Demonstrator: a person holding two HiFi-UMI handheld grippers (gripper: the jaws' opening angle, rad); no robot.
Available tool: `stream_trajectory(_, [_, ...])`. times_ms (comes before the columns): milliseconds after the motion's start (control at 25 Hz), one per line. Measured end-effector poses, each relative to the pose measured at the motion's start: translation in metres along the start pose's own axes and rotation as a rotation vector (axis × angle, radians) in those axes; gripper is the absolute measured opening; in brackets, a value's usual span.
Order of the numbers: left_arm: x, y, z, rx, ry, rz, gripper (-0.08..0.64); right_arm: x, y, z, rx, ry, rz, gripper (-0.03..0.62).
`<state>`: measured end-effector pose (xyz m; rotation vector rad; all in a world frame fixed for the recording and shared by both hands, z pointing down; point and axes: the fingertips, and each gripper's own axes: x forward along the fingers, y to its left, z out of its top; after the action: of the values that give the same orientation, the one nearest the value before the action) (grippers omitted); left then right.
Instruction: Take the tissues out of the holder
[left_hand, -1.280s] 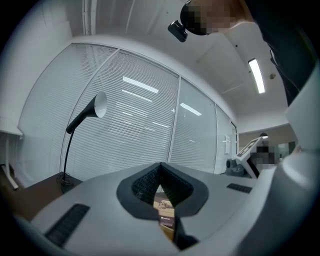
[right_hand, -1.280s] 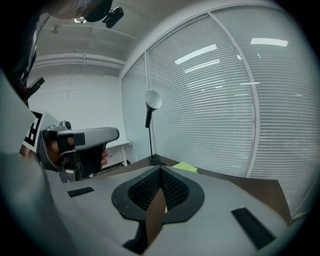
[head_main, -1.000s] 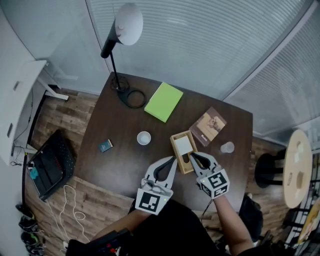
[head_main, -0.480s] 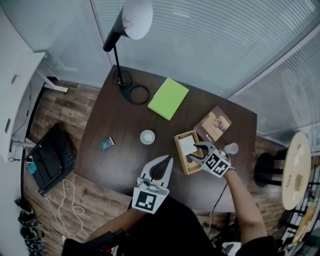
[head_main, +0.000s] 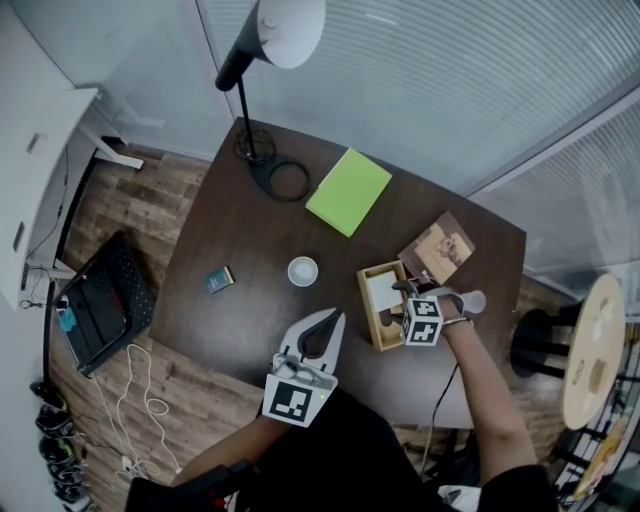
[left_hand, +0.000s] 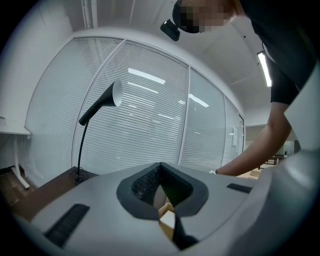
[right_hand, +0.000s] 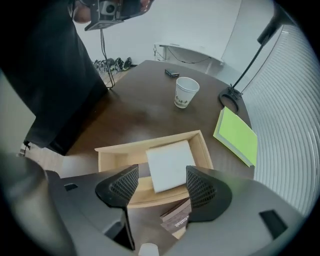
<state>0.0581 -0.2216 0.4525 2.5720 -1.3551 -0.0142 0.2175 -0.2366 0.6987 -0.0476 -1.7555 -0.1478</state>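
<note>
The wooden holder (head_main: 372, 318) lies on the dark table, right of centre, with a white stack of tissues (head_main: 383, 291) in it. My right gripper (head_main: 405, 291) hovers at the holder's right side, pointing over it. In the right gripper view its jaws are opening, and the tissues (right_hand: 169, 162) lie in the holder (right_hand: 117, 151) below and between the pads, which do not touch them. My left gripper (head_main: 334, 320) is held over the table's near edge, left of the holder. Its fingers meet at the tips with nothing held (left_hand: 161, 172).
A green notebook (head_main: 348, 190) and the lamp base (head_main: 252, 150) sit at the far side. A paper cup (head_main: 302, 270) and a small blue box (head_main: 220, 279) stand left of the holder. A brown book (head_main: 437, 250) and a clear cup (head_main: 474, 300) are close on its right.
My right gripper moved from the near end of the holder round to its right side, turned toward it, and its jaws opened. The left gripper barely moved.
</note>
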Motion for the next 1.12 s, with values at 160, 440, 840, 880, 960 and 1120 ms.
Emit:
stream_trajectory(160, [0.003, 0.001, -0.006, -0.017, 0.016, 0.012, -0.003, 0.01, -0.008, 0.005, -0.023, 0.006, 0.009, 0.327])
stream_trajectory(440, [0.003, 0.004, 0.005, 0.131, -0.005, 0.001, -0.003, 0.033, -0.012, 0.012, -0.196, 0.06, 0.045, 0.367])
stream_trajectory(840, [-0.016, 0.029, -0.018, -0.034, 0.089, 0.094, -0.003, 0.059, -0.012, 0.007, -0.236, 0.121, 0.108, 0.457])
stream_trajectory(880, [-0.016, 0.03, -0.018, -0.026, 0.087, 0.094, -0.003, 0.062, -0.011, 0.007, -0.241, 0.126, 0.111, 0.457])
stream_trajectory(960, [-0.014, 0.03, -0.017, -0.038, 0.083, 0.093, -0.003, 0.065, -0.009, 0.007, -0.235, 0.127, 0.111, 0.457])
stream_trajectory(1120, [-0.016, 0.031, -0.016, -0.084, 0.086, 0.091, -0.003, 0.068, -0.01, 0.01, -0.205, 0.122, 0.08, 0.457])
